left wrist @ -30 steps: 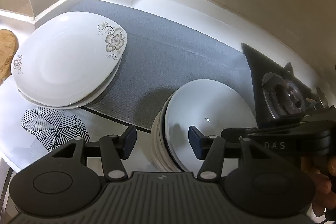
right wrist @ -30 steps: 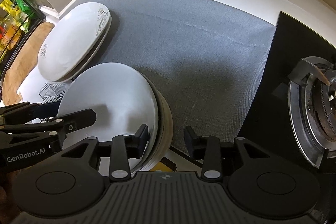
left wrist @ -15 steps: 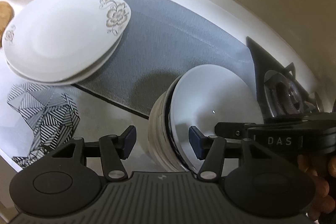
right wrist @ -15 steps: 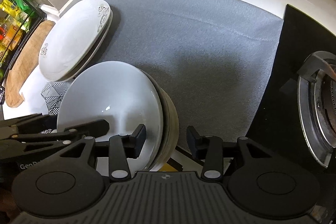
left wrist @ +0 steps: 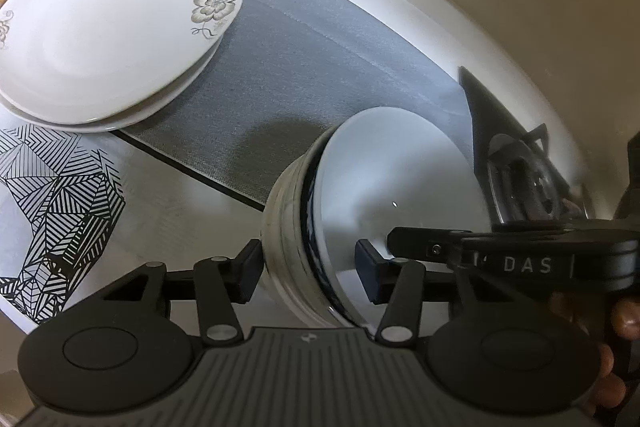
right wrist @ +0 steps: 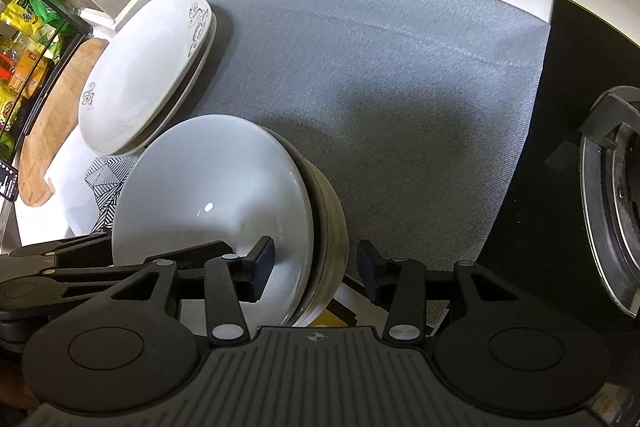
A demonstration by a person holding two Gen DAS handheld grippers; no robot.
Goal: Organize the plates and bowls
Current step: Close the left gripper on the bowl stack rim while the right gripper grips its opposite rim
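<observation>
Two flowered plates [left wrist: 108, 39] already sit stacked at the mat's far left corner, while the bowl stack [left wrist: 360, 223] sits at the mat's near edge. Left tongs [left wrist: 308, 267], just narrowing, and right tongs [right wrist: 316, 267], just widening, straddle opposite rims, neither clearly gripping; placing it looks left to do.
</observation>
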